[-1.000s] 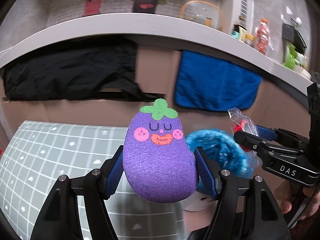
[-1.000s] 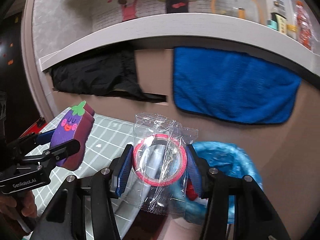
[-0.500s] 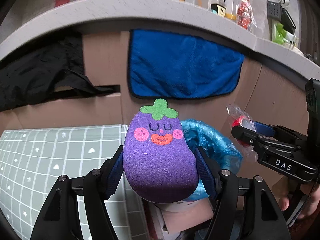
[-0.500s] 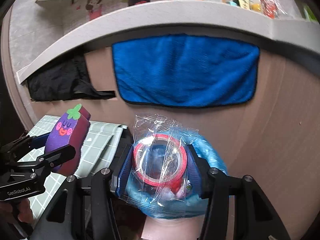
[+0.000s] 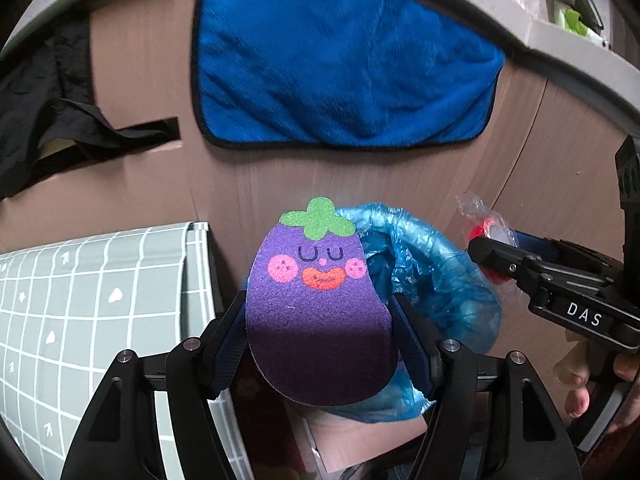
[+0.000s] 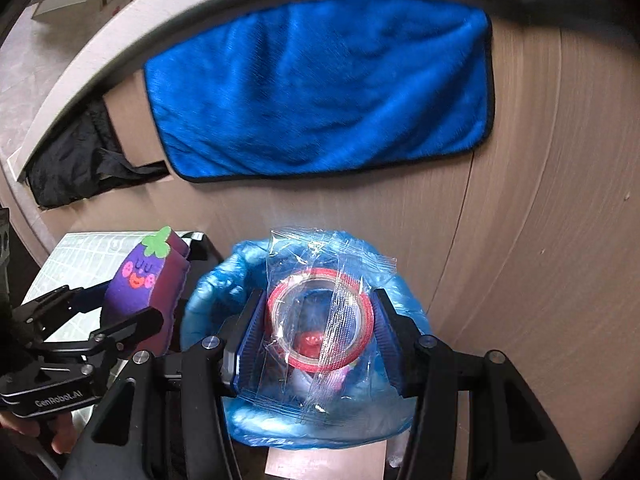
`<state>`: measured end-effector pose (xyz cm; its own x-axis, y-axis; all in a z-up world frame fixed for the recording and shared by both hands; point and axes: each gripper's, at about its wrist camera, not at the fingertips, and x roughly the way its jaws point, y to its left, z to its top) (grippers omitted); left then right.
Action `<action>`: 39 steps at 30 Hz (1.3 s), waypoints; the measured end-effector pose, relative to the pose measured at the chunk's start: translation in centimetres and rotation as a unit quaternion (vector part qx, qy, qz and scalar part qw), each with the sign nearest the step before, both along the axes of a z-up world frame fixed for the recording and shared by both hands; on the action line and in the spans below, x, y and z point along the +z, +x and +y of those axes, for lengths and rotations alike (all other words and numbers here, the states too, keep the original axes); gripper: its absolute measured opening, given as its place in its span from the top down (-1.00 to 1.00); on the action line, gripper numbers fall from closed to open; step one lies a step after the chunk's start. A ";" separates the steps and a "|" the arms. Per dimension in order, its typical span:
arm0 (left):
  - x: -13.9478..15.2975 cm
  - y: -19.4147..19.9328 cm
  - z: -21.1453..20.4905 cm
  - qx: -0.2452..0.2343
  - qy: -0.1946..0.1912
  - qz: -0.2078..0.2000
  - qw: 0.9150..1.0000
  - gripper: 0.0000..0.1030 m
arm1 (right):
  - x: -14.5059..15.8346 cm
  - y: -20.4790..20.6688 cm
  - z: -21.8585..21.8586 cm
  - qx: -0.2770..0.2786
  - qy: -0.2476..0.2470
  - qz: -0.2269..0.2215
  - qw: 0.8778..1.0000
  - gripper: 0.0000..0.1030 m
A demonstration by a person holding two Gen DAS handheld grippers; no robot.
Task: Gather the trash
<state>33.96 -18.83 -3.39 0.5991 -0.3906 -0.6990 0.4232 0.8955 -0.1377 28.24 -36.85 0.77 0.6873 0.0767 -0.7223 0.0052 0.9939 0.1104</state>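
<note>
Left wrist view: the left gripper (image 5: 320, 328) pinches the eggplant sponge (image 5: 320, 312) upright, held near the rim of the blue-lined trash bin (image 5: 440, 280), beside the grid-patterned mat (image 5: 100, 300). Right wrist view: the right gripper (image 6: 318, 336) clamps the wrapped tape roll (image 6: 320, 320) directly above the bin's opening; the step in hand appears to be disposal; the next move likely calls for spreading the fingers so the roll falls inside.
</note>
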 end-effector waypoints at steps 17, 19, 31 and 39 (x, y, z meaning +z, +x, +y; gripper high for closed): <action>-3.5 4.9 -0.4 0.011 -0.032 0.064 0.997 -0.35 | -4.9 3.5 -1.2 -0.002 0.005 0.052 0.999 0.00; -3.7 5.2 -0.7 0.011 -0.030 0.073 0.997 -0.38 | -5.3 3.7 -1.3 -0.001 0.008 0.055 0.998 -0.03; -2.2 5.2 1.5 0.029 -0.084 0.074 0.993 -0.39 | -4.3 2.4 -1.1 -0.012 -0.003 0.035 0.999 -0.27; 0.7 -1.2 4.9 0.044 -0.044 0.006 0.998 -0.40 | -1.7 -1.2 0.3 -0.019 0.007 0.015 1.000 -0.27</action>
<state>32.79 -13.95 -2.66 0.6253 -0.3973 -0.6717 0.3410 0.9133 -0.2227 27.05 -36.58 -0.90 0.6687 0.0608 -0.7411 0.0469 0.9912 0.1237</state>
